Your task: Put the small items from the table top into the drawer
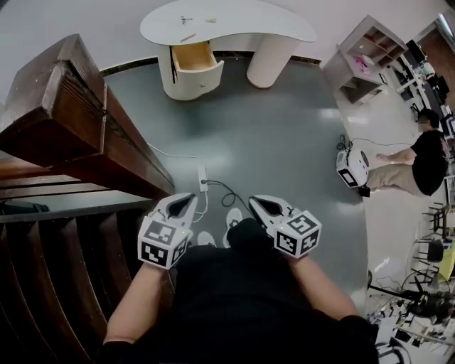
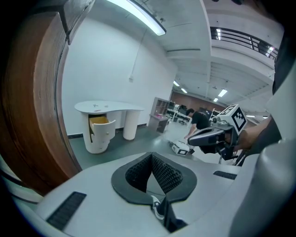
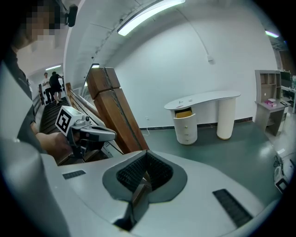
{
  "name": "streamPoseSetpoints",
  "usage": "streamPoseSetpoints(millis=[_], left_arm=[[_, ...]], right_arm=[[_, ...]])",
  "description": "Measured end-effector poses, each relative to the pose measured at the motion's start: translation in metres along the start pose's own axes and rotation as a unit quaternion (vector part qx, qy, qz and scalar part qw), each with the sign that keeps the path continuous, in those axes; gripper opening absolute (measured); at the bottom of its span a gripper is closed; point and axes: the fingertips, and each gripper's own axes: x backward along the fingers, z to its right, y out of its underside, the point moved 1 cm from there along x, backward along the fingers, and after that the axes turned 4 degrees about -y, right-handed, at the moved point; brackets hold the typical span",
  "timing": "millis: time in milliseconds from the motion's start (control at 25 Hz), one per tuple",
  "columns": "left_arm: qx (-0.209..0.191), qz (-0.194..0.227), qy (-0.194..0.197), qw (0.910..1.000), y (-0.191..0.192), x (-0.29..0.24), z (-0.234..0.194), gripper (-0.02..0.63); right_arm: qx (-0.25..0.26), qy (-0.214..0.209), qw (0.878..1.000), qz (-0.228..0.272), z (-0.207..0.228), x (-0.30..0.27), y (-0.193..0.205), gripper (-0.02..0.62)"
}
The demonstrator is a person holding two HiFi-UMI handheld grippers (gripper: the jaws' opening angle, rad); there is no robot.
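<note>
Holding my left gripper (image 1: 188,200) and right gripper (image 1: 255,202) clenched empty, small items (image 1: 187,20) on the table (image 1: 242,28) far ahead, drawer (image 1: 196,62) open.

White table (image 1: 227,25) with a tan-lined drawer (image 1: 193,58) under its top. Dull grey-green floor (image 1: 284,142) before the table; dark brown wooden stairs (image 1: 71,106) left of it. White left gripper (image 1: 186,202) and right gripper (image 1: 257,202), black dimpled pads (image 2: 164,173), black-and-white square-patterned cubes (image 1: 162,243).

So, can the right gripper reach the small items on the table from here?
Probably not: the right gripper is near the person's body, the small items lie on the table far across the floor.
</note>
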Motion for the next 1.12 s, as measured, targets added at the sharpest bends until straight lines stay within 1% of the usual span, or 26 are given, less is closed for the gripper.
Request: streamPoseSetpoints(millis=[200, 320, 440, 600, 680, 760, 840, 920, 1000, 1120], left_arm=[[0.002, -0.004, -0.005, 1.0000, 0.000, -0.010, -0.011, 0.017], [0.007, -0.005, -0.007, 0.9999, -0.003, -0.016, -0.014, 0.017], [0.003, -0.006, -0.008, 0.9999, -0.011, -0.029, -0.019, 0.015], [0.011, 0.002, -0.021, 0.9997, -0.030, -0.055, -0.037, 0.017], [0.016, 0.004, -0.030, 0.9994, -0.042, -0.073, -0.048, 0.017], [0.019, -0.002, -0.037, 0.9991, -0.055, -0.095, -0.060, 0.016], [0.019, -0.013, -0.047, 0.9987, -0.072, -0.118, -0.074, 0.017], [0.021, -0.016, -0.060, 0.9978, -0.098, -0.143, -0.092, 0.016], [0.028, -0.010, -0.073, 0.9969, -0.136, -0.169, -0.109, 0.016], [0.027, 0.009, -0.092, 0.9953, -0.196, -0.207, -0.132, 0.016]], right_arm=[[0.006, -0.012, 1.000, -0.013, 0.006, -0.016, -0.001, -0.002], [0.010, -0.019, 1.000, -0.010, 0.012, -0.025, -0.013, -0.002], [0.019, -0.029, 0.999, -0.005, 0.024, -0.038, -0.030, -0.002], [0.032, -0.046, 0.998, 0.001, 0.048, -0.061, -0.053, -0.002], [0.036, -0.057, 0.998, 0.002, 0.066, -0.074, -0.066, -0.002], [0.040, -0.070, 0.997, 0.000, 0.089, -0.090, -0.081, -0.002], [0.044, -0.082, 0.996, -0.004, 0.115, -0.108, -0.101, -0.002], [0.048, -0.095, 0.994, -0.005, 0.145, -0.126, -0.129, -0.002], [0.055, -0.107, 0.993, -0.003, 0.178, -0.140, -0.167, -0.002], [0.071, -0.127, 0.989, 0.002, 0.223, -0.156, -0.221, -0.002]])
